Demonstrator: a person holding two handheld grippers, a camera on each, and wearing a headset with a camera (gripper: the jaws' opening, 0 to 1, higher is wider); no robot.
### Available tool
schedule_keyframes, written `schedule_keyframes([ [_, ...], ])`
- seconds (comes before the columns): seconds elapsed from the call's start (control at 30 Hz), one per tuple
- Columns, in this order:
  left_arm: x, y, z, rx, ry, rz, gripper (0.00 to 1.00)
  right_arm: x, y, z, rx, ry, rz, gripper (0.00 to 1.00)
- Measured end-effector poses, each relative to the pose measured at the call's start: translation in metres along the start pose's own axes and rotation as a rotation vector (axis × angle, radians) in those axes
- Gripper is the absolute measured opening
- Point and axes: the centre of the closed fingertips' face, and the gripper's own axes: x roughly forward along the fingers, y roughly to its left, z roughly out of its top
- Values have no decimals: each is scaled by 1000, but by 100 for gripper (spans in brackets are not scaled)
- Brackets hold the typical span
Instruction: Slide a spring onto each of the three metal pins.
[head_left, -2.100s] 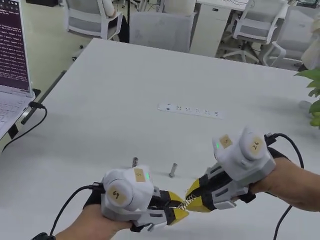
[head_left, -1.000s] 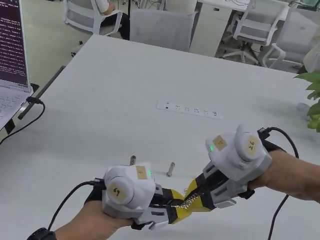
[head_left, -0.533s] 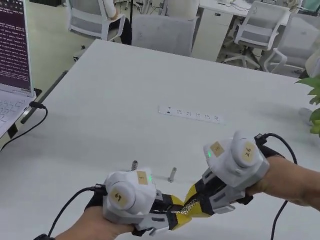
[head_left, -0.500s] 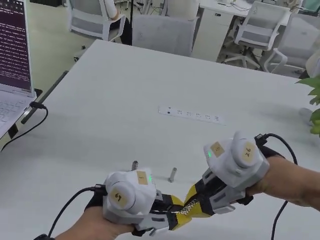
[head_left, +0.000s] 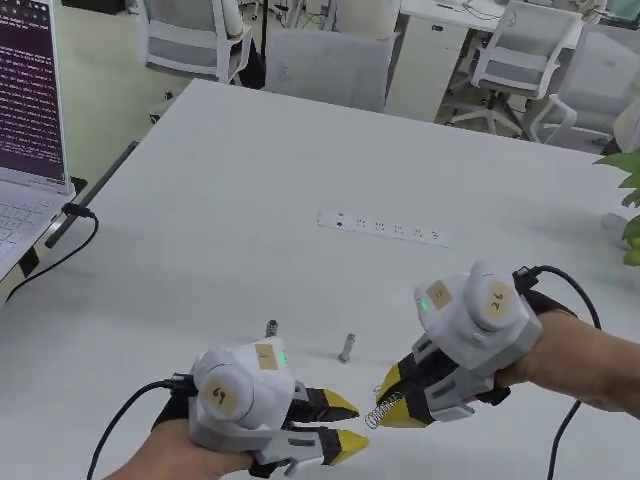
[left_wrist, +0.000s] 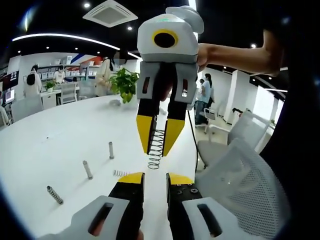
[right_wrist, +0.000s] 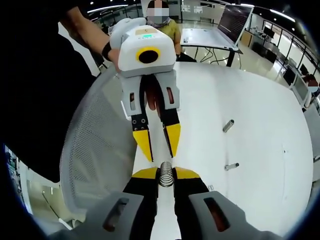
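My right gripper (head_left: 392, 398) is shut on a small steel spring (head_left: 378, 412), which sticks out of its yellow tips toward the left gripper. In the right gripper view the spring (right_wrist: 166, 175) sits end-on between the jaws. My left gripper (head_left: 343, 421) stands open a short way from the spring's free end, nothing between its fingers. In the left gripper view the spring (left_wrist: 156, 147) hangs from the right gripper (left_wrist: 156, 137) just above my own tips. Two upright pins (left_wrist: 111, 150) (left_wrist: 88, 170) stand on the table, a third (left_wrist: 55, 195) carries a coil, and a loose spring (left_wrist: 120, 173) lies nearby.
A white power strip (head_left: 380, 226) lies mid-table. A laptop (head_left: 25, 130) and its black cable (head_left: 62, 232) are at the left edge. Office chairs stand beyond the far edge and a plant (head_left: 630, 200) at the right. Two of the pins (head_left: 271, 328) (head_left: 347, 347) stand just beyond the grippers.
The left gripper has opened and drawn back down-left from the spring, where its tips earlier met the right gripper's. The right gripper still holds the spring.
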Motion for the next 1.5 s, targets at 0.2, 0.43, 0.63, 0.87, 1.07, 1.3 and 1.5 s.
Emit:
schedule_keyframes([
  [0.2,-9,8,-6,-20,12,26,13,3,-1,-7,35,-4,1,8],
  [0.43,-23,19,-16,-43,33,65,21,7,1,-13,56,-6,3,8],
  [0.63,-40,31,-27,-68,49,113,24,8,0,-16,61,0,0,8],
  [0.87,-57,42,-38,-98,65,167,29,9,-4,-20,66,6,-7,8],
  [1.07,-73,53,-48,-132,66,215,33,11,-6,-26,61,20,1,8],
  [1.3,-94,62,-58,-158,78,264,38,12,-11,-29,68,26,2,8],
  [1.5,-109,68,-67,-185,81,305,41,17,-14,-33,58,43,13,8],
])
